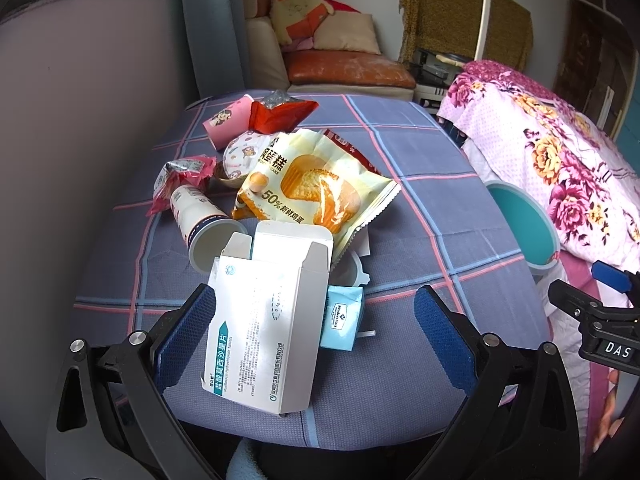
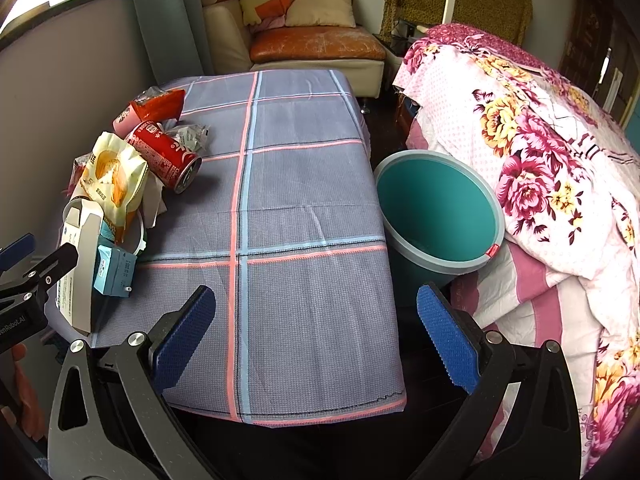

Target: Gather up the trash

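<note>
The left gripper (image 1: 314, 332) stands wide open at the near left of the table (image 2: 312, 184), and the white medicine box (image 1: 264, 320) sits upright between its fingers without being squeezed; its left edge lies against or just beside the left pad, while the right pad is well apart from it. The right gripper (image 2: 316, 334) is just as wide open and holds nothing, hovering over bare checked cloth on the near side. The teal bin (image 2: 436, 216) stands off the table's right edge, tucked against the flowered quilt (image 2: 540, 168). My worry is that box: it is tall, light and open at the top flaps, so a closing finger that meets it off-centre could tip it flat or skid it into the small blue carton (image 1: 342, 318) just beside it on the right. A hard squeeze would likely crush the empty card. Behind it the cake wrapper (image 1: 316, 188) and the toppled paper cup (image 1: 204, 224) crowd close, so a forward push could drag them along. The red can (image 2: 168, 156) lies on its side and looks free to roll. The carry to the bin crosses the whole table, where a weak grip could drop the box.
</note>
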`<state>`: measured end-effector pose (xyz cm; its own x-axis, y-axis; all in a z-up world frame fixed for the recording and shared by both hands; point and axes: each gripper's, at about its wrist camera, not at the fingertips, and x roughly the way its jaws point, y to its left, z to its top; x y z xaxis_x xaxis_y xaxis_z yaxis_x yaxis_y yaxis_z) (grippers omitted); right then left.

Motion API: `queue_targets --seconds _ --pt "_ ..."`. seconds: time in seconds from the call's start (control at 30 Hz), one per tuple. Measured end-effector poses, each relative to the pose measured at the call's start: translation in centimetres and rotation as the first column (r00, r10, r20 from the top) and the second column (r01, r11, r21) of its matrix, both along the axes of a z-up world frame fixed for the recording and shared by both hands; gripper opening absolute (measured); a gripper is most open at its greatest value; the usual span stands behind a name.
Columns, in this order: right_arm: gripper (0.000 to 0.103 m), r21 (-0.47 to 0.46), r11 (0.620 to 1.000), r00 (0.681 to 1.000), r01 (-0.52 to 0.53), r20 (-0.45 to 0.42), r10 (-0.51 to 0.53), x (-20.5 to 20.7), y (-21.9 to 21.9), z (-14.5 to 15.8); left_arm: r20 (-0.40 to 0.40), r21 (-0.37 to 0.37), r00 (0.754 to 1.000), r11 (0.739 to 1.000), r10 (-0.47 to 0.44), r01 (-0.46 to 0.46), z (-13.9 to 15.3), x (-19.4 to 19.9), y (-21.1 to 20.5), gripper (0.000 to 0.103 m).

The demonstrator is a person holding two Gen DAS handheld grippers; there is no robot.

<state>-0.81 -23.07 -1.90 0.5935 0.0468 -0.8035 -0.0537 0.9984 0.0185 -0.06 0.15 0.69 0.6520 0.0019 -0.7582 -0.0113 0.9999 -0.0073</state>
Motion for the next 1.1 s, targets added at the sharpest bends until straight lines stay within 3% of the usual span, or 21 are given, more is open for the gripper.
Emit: queue_targets --seconds 1.1 --pt "0.097 -0.006 1.000 1.000 0.013 -0.014 -0.013 0.24 -0.55 0.06 -0.012 -0.027 1.000 1.000 -0.007 0.007 -0.18 0.12 0.33 0.100"
